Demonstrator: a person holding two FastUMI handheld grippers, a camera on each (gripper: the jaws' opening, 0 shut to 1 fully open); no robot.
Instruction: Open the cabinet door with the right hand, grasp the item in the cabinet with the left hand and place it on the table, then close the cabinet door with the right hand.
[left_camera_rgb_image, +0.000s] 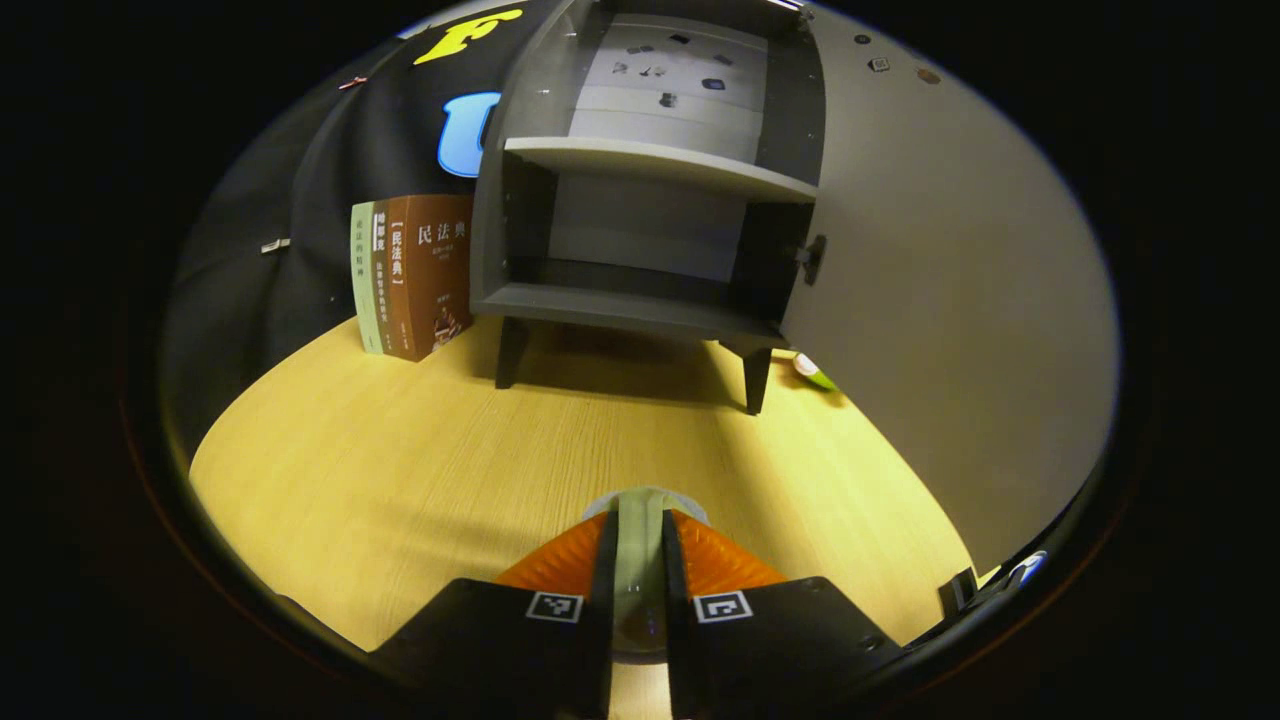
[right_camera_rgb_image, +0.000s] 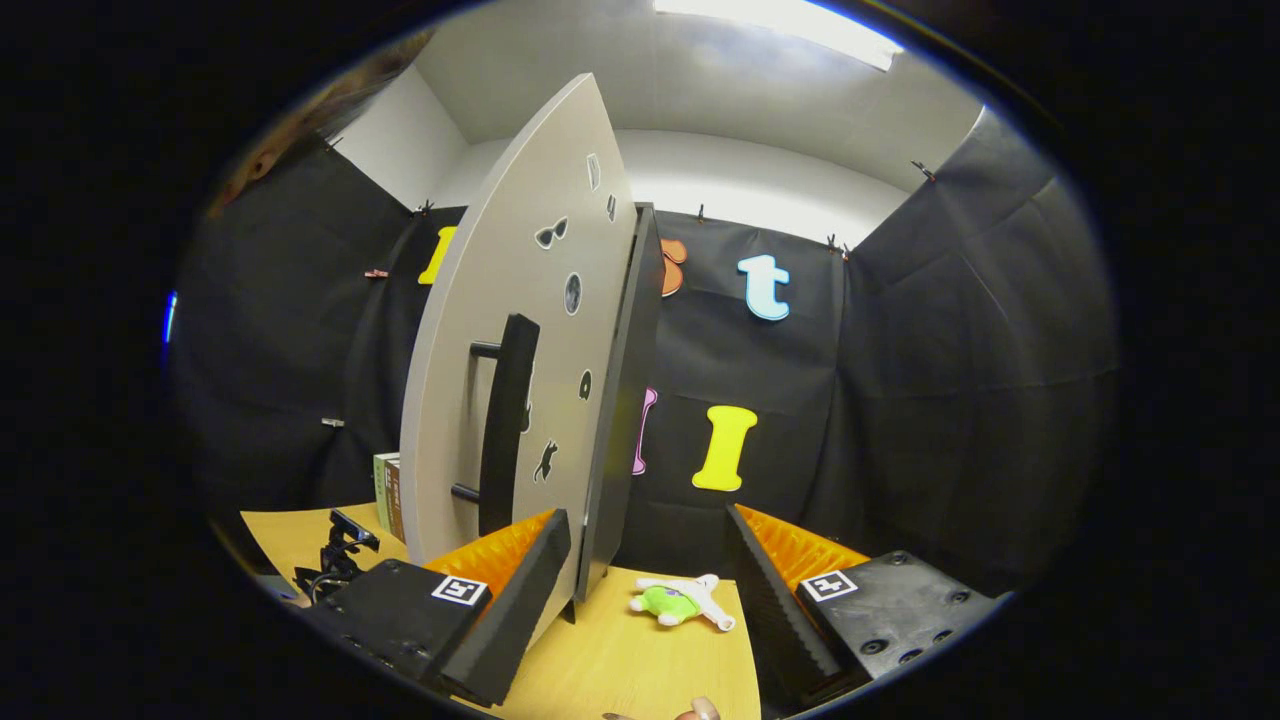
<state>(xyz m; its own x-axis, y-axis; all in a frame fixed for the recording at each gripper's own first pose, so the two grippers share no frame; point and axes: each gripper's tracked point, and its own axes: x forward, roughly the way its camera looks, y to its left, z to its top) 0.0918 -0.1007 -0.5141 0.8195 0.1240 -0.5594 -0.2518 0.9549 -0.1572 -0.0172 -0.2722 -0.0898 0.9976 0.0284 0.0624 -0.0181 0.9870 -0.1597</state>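
The cabinet (left_camera_rgb_image: 640, 240) stands open with bare shelves, the left gripper (left_camera_rgb_image: 640, 560) clamps a pale item (left_camera_rgb_image: 640, 540) above the table (left_camera_rgb_image: 400, 470), and the right gripper (right_camera_rgb_image: 650, 560) is spread beside the door (right_camera_rgb_image: 500, 350).
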